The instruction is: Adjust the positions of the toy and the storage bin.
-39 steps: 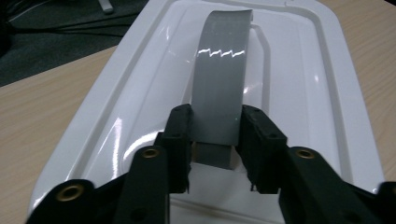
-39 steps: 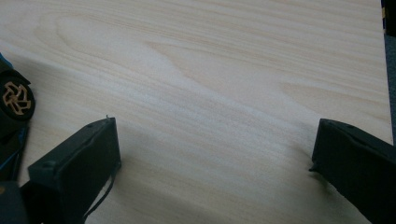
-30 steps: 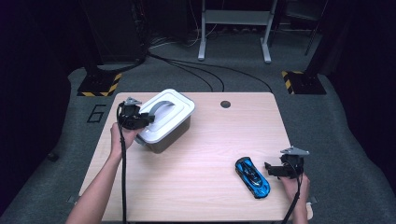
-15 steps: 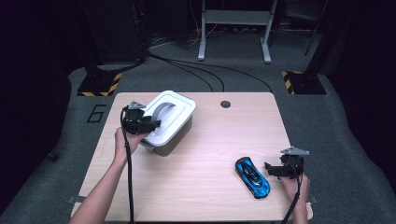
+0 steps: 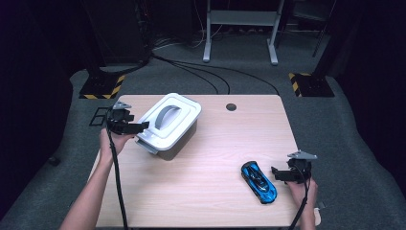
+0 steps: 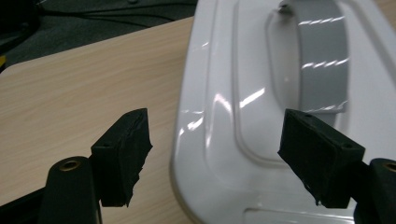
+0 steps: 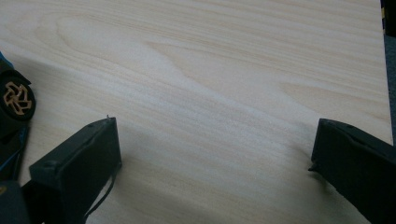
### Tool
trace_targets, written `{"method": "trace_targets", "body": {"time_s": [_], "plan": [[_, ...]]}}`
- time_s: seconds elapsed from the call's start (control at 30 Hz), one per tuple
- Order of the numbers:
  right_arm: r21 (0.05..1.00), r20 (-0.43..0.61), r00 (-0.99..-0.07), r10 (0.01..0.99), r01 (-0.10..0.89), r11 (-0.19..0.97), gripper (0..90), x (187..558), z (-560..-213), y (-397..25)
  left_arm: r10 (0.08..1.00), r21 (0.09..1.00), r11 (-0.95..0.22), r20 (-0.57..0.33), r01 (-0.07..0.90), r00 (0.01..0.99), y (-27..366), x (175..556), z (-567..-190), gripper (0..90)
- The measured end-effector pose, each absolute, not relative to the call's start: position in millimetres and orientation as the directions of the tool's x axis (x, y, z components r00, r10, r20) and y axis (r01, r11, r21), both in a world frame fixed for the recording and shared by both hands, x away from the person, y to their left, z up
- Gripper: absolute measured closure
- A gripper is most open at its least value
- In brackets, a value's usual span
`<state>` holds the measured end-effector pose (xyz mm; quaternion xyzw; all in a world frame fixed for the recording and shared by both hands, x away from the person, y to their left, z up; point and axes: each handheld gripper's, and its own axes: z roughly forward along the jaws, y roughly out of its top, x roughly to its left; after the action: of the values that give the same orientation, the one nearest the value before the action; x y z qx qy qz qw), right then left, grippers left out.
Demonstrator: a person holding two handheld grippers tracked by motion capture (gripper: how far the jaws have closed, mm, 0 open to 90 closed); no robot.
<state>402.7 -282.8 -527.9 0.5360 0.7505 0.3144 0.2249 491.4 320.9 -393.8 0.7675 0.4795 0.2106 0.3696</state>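
On the table (image 5: 201, 191) there is 1 white box (image 5: 168, 125) with 1 grey handle (image 5: 165, 115) on its lid, and 1 blue toy car (image 5: 259, 181). The tabletop has 1 round dark hole (image 5: 231, 107) near its far edge. There are 2 grippers, the left gripper (image 5: 143, 126) and the right gripper (image 5: 274, 172), each with 2 black jaws and 1 trailing cable, held by 2 hands. On the floor beyond the table sit 2 black bases with yellow-and-black striped edges, at the left (image 5: 101, 88) and at the right (image 5: 311, 84).
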Motion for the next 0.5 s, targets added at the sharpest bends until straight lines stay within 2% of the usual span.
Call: {"method": "trace_targets", "body": {"time_s": [0.1,0.2,0.3,0.4,0.5], "plan": [[0.713,-0.001,-0.324,0.946,0.663,0.227,0.5,402.7,-527.9,-282.8,0.884,0.772,-0.237,-0.08,0.589,0.461,327.0,493.6,-399.3,24.4],[0.713,0.0,-0.324,0.946,0.663,0.227,0.6,402.7,-527.8,-282.7,0.876,0.765,-0.254,-0.077,0.592,0.475,330.4,494.6,-402.1,26.0],[0.713,-0.001,-0.324,0.946,0.663,0.228,0.6,402.7,-527.8,-282.8,0.87,0.761,-0.229,-0.12,0.606,0.479,333.7,495.3,-404.7,26.0],[0.713,-0.001,-0.324,0.946,0.663,0.228,0.7,402.6,-527.8,-282.7,0.848,0.765,-0.183,-0.196,0.618,0.493,336.9,494.0,-409.1,32.6],[0.713,-0.001,-0.324,0.946,0.663,0.227,0.7,402.5,-527.8,-282.7,0.842,0.767,-0.177,-0.207,0.617,0.499,334.2,492.0,-410.0,34.1]]}}
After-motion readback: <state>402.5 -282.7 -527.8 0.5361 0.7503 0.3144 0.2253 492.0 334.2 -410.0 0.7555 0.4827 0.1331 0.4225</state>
